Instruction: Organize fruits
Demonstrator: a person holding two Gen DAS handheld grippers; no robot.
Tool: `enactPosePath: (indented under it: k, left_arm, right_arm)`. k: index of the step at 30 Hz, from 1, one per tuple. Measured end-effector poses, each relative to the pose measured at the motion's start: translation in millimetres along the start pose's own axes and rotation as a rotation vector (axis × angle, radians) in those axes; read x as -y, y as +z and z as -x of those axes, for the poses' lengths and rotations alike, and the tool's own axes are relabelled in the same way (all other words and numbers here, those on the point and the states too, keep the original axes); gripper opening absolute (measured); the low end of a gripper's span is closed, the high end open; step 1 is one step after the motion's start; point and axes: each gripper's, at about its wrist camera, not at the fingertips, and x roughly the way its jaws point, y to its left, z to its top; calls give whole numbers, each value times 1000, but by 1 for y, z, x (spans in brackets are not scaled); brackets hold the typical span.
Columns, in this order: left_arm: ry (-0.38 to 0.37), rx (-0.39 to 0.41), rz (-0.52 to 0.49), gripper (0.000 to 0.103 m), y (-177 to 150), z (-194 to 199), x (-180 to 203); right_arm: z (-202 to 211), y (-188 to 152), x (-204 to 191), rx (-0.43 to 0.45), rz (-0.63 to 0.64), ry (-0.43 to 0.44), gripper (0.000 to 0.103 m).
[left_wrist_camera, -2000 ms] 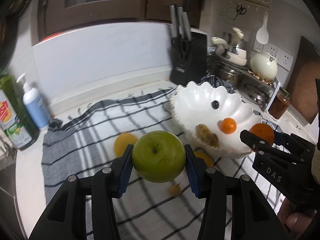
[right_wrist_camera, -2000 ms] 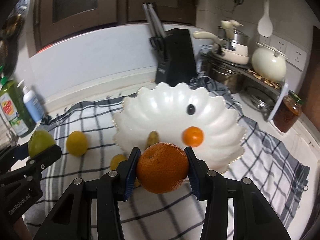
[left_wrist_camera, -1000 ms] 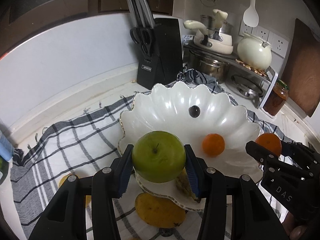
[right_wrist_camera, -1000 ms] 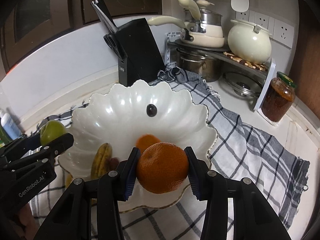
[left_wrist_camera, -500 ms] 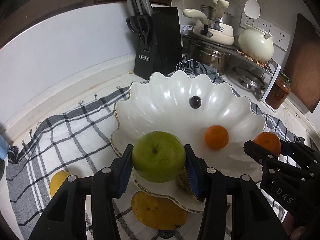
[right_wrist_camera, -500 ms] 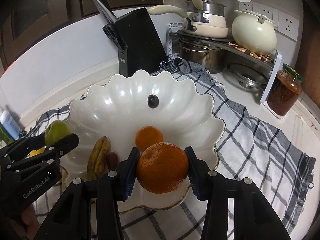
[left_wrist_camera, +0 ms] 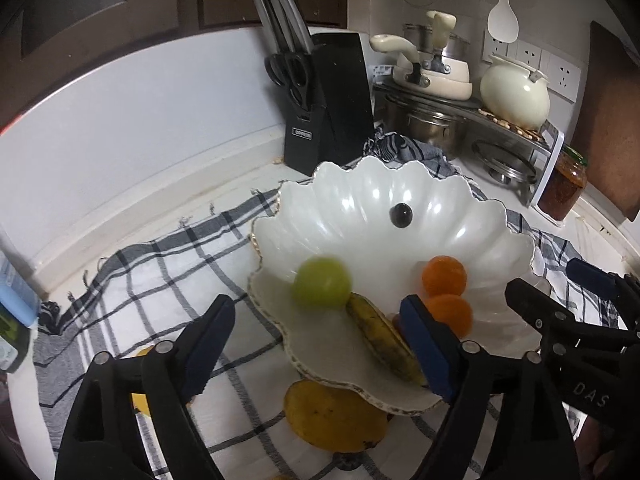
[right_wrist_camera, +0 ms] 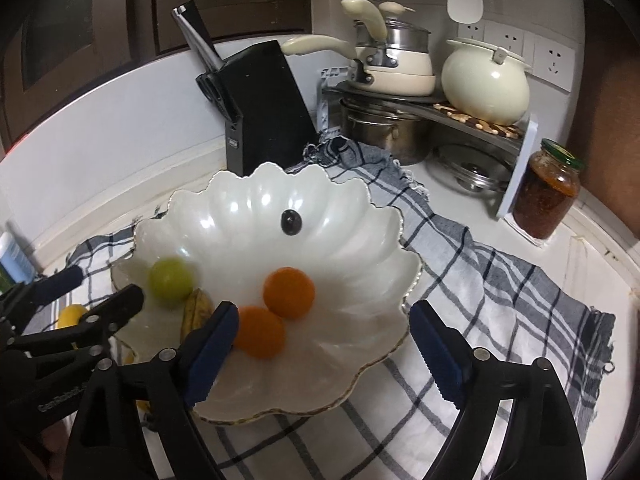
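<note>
Above the scalloped bowl (right_wrist_camera: 384, 216), both grippers (left_wrist_camera: 320, 344) (right_wrist_camera: 324, 348) hung released and empty; fetching the mango (left_wrist_camera: 332, 420) beneath its rim seemingly came next.

Domestic kitchen. Upper centre of frame: knife block (left_wrist_camera: 324, 100) with scissors against a pale backsplash. Upper right: stacked pots (right_wrist_camera: 394, 68) and a cream casserole (right_wrist_camera: 486, 88) on a metal rack, wall sockets (right_wrist_camera: 516, 52) behind (ladle hanging above). Checked cloth (right_wrist_camera: 480, 280) covers the counter.
</note>
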Motion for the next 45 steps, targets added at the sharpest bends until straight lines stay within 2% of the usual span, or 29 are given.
enactPosePath:
  k: [3,26,34,36,45]
  left_arm:
    - [10,11,1,90,-1,7,-3]
    - [39,74,31,95,-32,76,-36]
    - [36,81,30,94,-50,85,-37]
    - [41,81,20,91,-56,85,-35]
    - [49,40,33,88,-73,74,-40]
  right_arm:
    - [4,0,1,5,-8,-12,91]
    - [65,-18,-36,72,5,14,91]
    - [79,-31,-41,84,10,8,91]
    - [79,-36,-41,79,7,7,91]
    - [70,-53,-45,50,20,-21,91]
